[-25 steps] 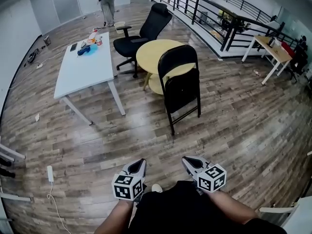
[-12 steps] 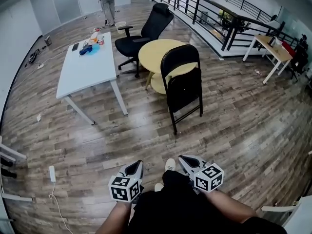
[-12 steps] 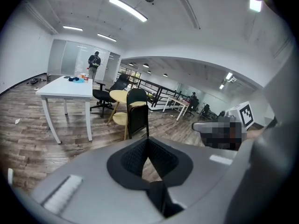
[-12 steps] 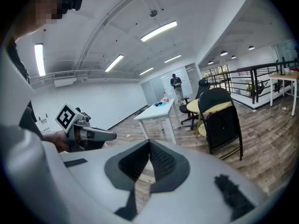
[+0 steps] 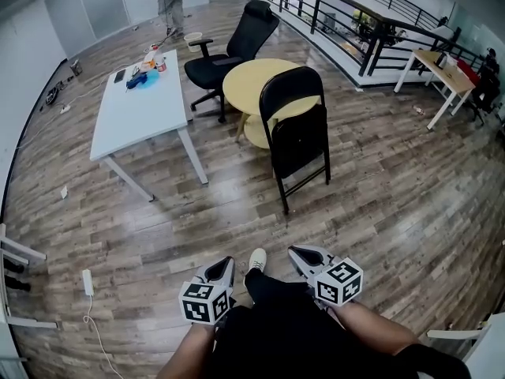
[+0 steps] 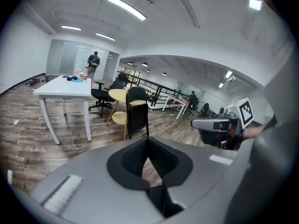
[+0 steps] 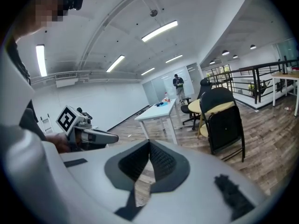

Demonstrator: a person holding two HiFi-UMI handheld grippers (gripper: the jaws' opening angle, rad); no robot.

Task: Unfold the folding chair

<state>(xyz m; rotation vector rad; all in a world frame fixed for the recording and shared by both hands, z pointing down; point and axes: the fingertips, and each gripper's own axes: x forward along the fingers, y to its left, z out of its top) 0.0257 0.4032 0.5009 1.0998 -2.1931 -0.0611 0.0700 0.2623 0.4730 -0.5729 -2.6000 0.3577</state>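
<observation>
Head view – folding chair [image 5: 298, 133] folded and upright on the wood floor [image 5: 379, 196], far off, just in front of the round yellow desk [image 5: 245, 85] – left claw [image 5: 225, 264] and right claw [image 5: 302, 253] near, both closed on nothing.

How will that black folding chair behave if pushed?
The folding chair stands folded, tall and narrow on thin legs, so it would probably tip easily. Its thin tube frame looks stiff and likely fairly light. The hinged seat may swing.
</observation>
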